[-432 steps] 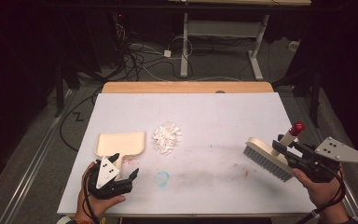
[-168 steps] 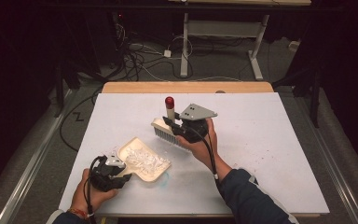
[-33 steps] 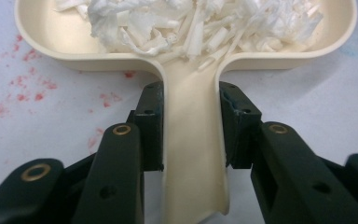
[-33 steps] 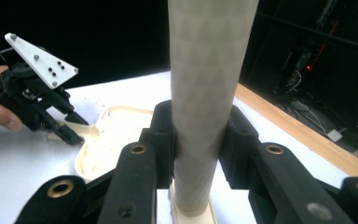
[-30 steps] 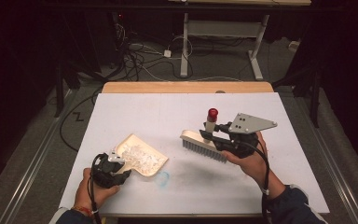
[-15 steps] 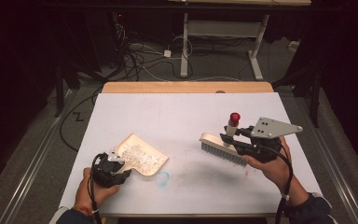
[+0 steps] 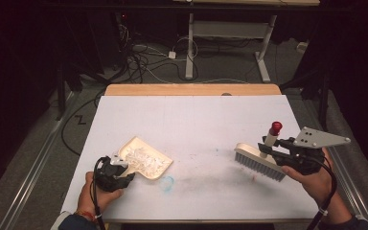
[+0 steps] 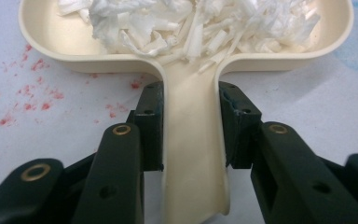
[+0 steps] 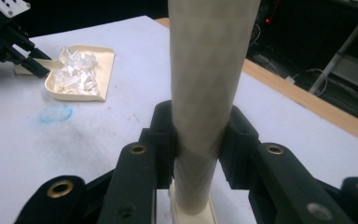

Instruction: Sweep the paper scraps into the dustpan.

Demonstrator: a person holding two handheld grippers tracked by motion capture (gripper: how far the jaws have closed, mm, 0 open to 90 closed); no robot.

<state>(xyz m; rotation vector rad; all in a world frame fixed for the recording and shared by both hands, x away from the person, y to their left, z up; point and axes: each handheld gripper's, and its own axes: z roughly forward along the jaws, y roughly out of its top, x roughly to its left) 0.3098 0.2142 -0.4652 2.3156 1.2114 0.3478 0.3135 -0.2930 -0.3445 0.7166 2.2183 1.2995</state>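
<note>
Sweep done, brush going out to the side.

Left gripper (image 7: 117, 171) clamped on the dustpan (image 7: 143, 162) handle, shreds (image 8: 186, 23) heaped just ahead of its jaws. Right gripper (image 7: 280, 154) gripping the brush (image 7: 259, 160) handle, bristles below. Best to set the brush down flat, well clear, and keep the pan level.

No words, numbers, labels or brand names can be read in any of the pictures.

The cream plastic dustpan (image 8: 191, 140) has no writing on it. The pale round brush handle (image 9: 205, 93) is plain too. The white table top (image 7: 196, 120) has only little red specks and a smudgy blue ring (image 9: 56, 113), and those are not letters or signs. The grey three-cornered plate (image 7: 318, 139) has small holes and no print that can be read.
</note>
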